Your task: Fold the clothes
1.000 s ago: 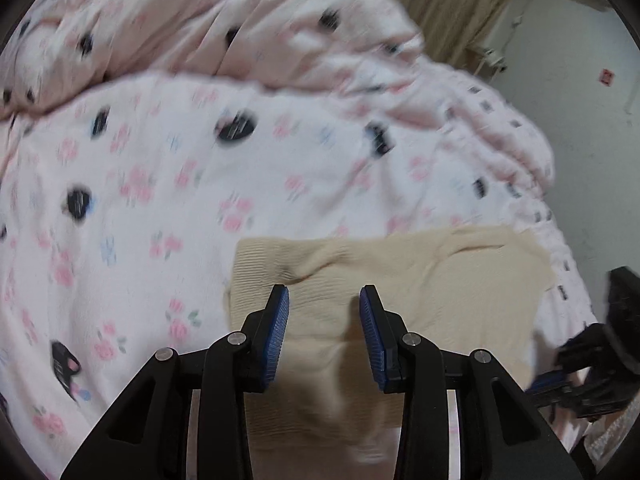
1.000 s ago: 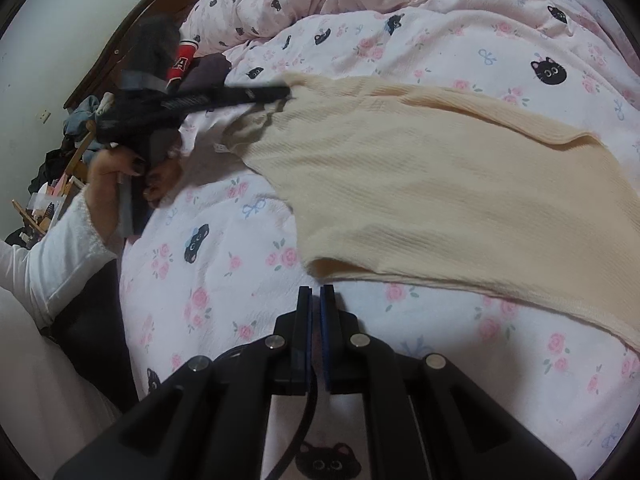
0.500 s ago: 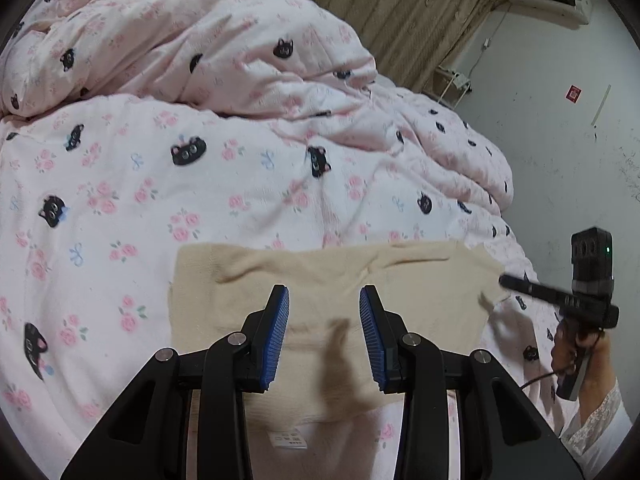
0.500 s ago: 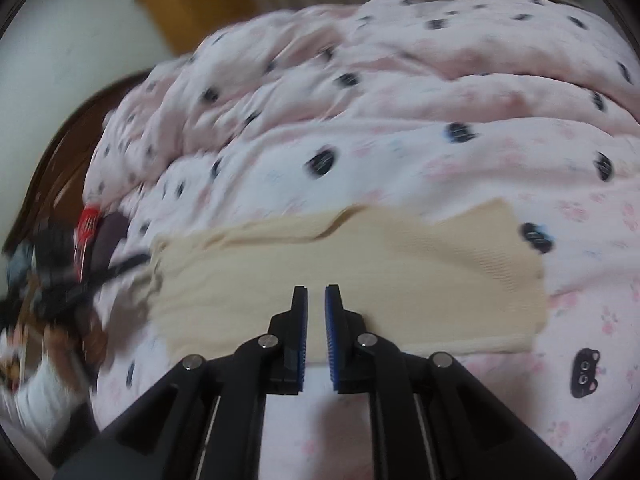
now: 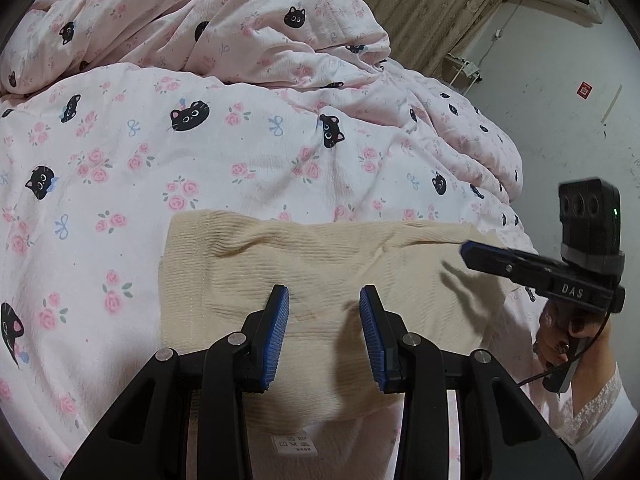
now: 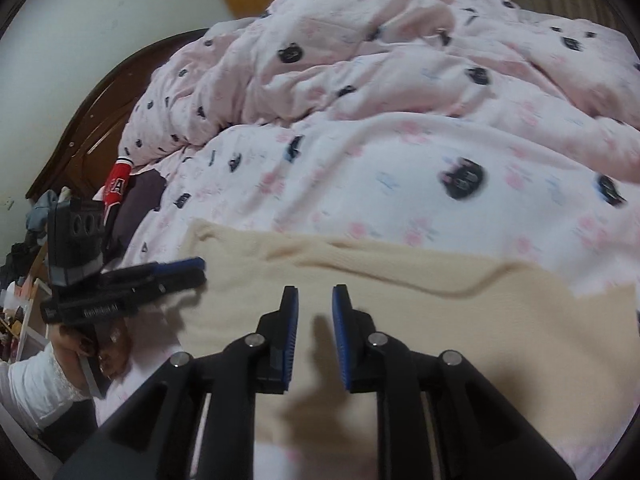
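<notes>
Left view, nearest: my left claw (image 5: 324,334), pads apart, nothing between them, hangs above the near part of the top (image 5: 320,264). The top, cream ribbed knit, lies flat and spread on the quilt (image 5: 240,148); a white label (image 5: 295,445) shows at its near edge. At right, my right claw (image 5: 466,249) reaches over the top's right end, held in my right hand (image 5: 568,330) with its white sleeve (image 5: 600,408).

Right view, nearest: my right claw (image 6: 315,336), jaws opening, nothing between the pads, points down over the top (image 6: 440,320). At left, my left claw (image 6: 196,268) reaches over the top's left edge. Beyond, the pink cat-and-rose quilt (image 6: 400,140) lies rumpled. Farther left: a red garment (image 6: 117,184) and a dark headboard (image 6: 100,120).
</notes>
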### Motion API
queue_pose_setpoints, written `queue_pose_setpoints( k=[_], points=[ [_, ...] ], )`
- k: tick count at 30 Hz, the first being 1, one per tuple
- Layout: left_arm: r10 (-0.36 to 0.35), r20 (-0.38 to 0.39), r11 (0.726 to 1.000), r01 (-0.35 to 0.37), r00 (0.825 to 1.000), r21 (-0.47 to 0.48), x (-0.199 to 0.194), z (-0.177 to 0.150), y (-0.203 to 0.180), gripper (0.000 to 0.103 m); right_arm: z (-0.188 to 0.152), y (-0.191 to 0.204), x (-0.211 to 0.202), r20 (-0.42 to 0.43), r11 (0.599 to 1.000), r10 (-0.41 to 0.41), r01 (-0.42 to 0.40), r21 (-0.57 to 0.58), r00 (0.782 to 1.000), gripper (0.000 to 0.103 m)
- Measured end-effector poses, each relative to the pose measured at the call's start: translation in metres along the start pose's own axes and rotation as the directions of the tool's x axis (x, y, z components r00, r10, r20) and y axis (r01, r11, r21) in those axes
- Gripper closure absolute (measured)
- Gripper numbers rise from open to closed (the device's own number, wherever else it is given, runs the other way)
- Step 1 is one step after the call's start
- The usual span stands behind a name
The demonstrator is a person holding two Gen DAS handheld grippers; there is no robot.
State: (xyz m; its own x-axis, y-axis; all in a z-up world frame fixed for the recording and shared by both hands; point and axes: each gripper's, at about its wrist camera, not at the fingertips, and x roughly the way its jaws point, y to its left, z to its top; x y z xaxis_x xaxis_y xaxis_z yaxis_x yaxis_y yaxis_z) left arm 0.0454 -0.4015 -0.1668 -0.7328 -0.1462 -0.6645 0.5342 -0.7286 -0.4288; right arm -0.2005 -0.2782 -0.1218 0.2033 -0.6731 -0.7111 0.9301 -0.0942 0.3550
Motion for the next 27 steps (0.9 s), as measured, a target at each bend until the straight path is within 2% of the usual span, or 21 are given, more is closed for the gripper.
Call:
queue_pose_setpoints(
  k=[2, 5, 12, 16, 20, 27],
  points=[
    [-0.002, -0.003, 1.000, 0.002, 1.000, -0.004, 0.001, 0.000, 0.001, 0.071, 0.009, 0.005, 0.018, -0.044, 1.000, -0.009, 0.008, -0.022, 0.999, 0.082],
    [-0.005, -0.006, 1.000, 0.005, 1.000, -0.007, 0.001, 0.001, 0.001, 0.071, 0.014, 0.004, 0.040, -0.090, 0.997, -0.066, 0.062, -0.038, 0.994, 0.082],
    [-0.011, -0.009, 1.000, 0.011, 1.000, -0.013, 0.000, 0.001, 0.002, 0.071, 0.025, -0.033, 0.026, 0.011, 0.974, -0.213, 0.212, 0.074, 0.977, 0.082],
    [-0.012, -0.009, 1.000, 0.012, 1.000, -0.015, 0.000, 0.002, 0.002, 0.071, 0.016, -0.055, -0.001, 0.053, 0.965, -0.219, 0.209, 0.158, 0.974, 0.082],
    [-0.008, -0.011, 1.000, 0.008, 1.000, -0.013, 0.000, 0.002, 0.002, 0.071, -0.004, -0.066, -0.026, 0.054, 0.959, -0.227, 0.213, 0.185, 0.972, 0.081],
    [-0.005, -0.015, 1.000, 0.004, 1.000, -0.022, 0.002, 0.001, 0.004, 0.071, -0.017, -0.078, -0.017, 0.021, 0.949, -0.236, 0.225, 0.221, 0.972, 0.080]
  ],
)
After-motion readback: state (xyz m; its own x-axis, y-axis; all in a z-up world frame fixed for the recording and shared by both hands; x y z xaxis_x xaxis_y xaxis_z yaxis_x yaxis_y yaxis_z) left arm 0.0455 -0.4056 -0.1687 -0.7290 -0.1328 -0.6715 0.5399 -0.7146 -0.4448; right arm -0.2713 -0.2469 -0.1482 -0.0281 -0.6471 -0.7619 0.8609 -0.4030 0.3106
